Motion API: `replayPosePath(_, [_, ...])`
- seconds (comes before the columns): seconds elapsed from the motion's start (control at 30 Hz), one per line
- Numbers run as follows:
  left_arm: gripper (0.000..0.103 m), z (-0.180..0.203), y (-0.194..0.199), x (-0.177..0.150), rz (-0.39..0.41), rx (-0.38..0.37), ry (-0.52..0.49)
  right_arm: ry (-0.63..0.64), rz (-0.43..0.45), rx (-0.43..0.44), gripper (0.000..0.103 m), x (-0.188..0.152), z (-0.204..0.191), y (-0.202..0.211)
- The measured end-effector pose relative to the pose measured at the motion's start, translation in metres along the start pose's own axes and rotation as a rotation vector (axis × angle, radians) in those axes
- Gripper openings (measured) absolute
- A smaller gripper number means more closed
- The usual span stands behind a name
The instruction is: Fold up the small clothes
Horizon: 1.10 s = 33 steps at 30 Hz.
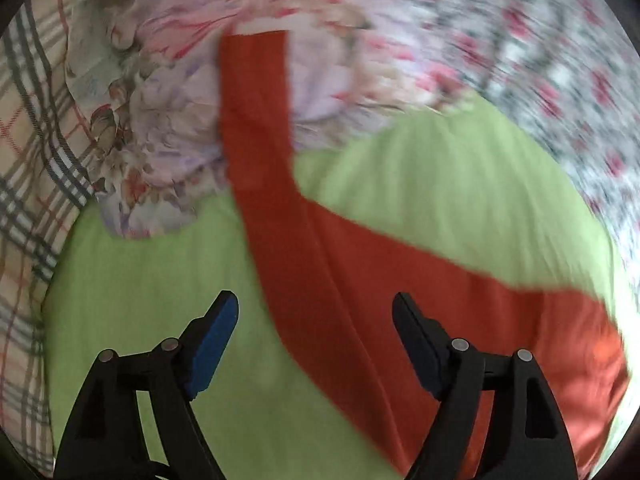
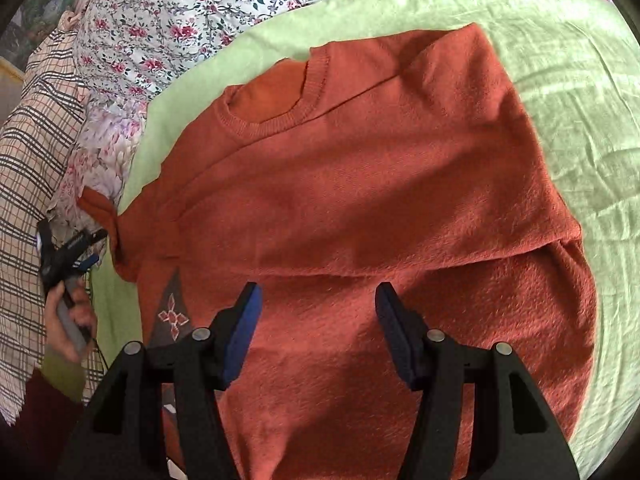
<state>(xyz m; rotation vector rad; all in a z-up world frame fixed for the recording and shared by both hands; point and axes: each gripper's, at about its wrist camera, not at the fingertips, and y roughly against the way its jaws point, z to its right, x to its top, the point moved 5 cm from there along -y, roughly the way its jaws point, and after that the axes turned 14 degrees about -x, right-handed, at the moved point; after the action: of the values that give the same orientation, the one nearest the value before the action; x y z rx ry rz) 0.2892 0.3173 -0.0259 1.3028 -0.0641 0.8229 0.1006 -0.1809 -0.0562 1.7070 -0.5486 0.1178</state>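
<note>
As you scan from the left edge, item one is a checked cloth [image 2: 36,152] along the border, with a pale floral fabric [image 1: 168,128] bunched just beside it.

Item two: your left hand [image 2: 70,320], at the left edge of the right-wrist view, holds the left gripper [image 1: 316,320]. Its jaws stand apart with nothing between the pads; in its own view it hangs over the green sheet [image 1: 140,280], with the sleeve just to the right of the gap.

Item three: the orange sweater [image 2: 360,184], lying on that green sheet, neckline [image 2: 276,108] toward the top left, one sleeve [image 1: 256,120] running out over the pale floral fabric. A dark triangular patch with a small flower motif [image 2: 172,316] shows near its lower left edge.

Item four: your right gripper [image 2: 318,332], jaws apart above the sweater's body, pads clear of the knit as far as the angle shows.

Item five: rose-print bedding [image 2: 192,8] behind the sheet; the left-wrist view is motion-blurred there, so detail is uncertain.
</note>
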Motion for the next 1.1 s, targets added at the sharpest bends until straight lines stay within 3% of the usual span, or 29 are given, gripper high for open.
replayPosePath(0.23, [0.081,-0.048,-0.046,0.046,-0.024,0.039,0.096,-0.02,-0.017,-0.026,0.06,-0.009,0.006,0.003])
replayPosePath(0.27, [0.075,-0.053,-0.05,0.05,-0.023,0.057,0.099,-0.024,-0.018,-0.031,0.06,-0.01,0.007,0.003])
replayPosePath(0.33, [0.047,-0.058,-0.057,0.057,-0.017,0.052,0.103,-0.032,-0.023,-0.042,0.06,-0.012,0.011,0.004])
replayPosePath(0.37, [0.027,-0.06,-0.059,0.059,-0.021,0.028,0.109,-0.036,-0.025,-0.043,0.06,-0.014,0.013,0.005])
replayPosePath(0.4, [0.019,-0.06,-0.059,0.061,-0.017,0.0,0.113,-0.039,-0.028,-0.044,0.06,-0.014,0.014,0.005])
replayPosePath(0.47, [0.013,-0.055,-0.051,0.062,0.013,-0.005,0.095,-0.043,-0.031,-0.047,0.06,-0.016,0.018,0.006])
replayPosePath(0.67, [0.01,0.011,0.01,0.039,0.125,-0.154,-0.04,-0.06,-0.04,-0.028,0.06,-0.017,0.02,0.001])
replayPosePath(0.8, [0.01,0.086,0.049,-0.002,0.148,-0.262,-0.167,-0.059,-0.041,-0.004,0.06,-0.015,0.017,-0.003])
replayPosePath(0.9, [0.01,0.142,0.058,-0.038,0.124,-0.33,-0.244,-0.057,-0.035,0.014,0.06,-0.013,0.014,-0.003])
replayPosePath(1.1, [0.01,0.256,0.049,-0.126,-0.001,-0.444,-0.431,-0.078,-0.016,0.028,0.06,-0.012,0.024,0.006])
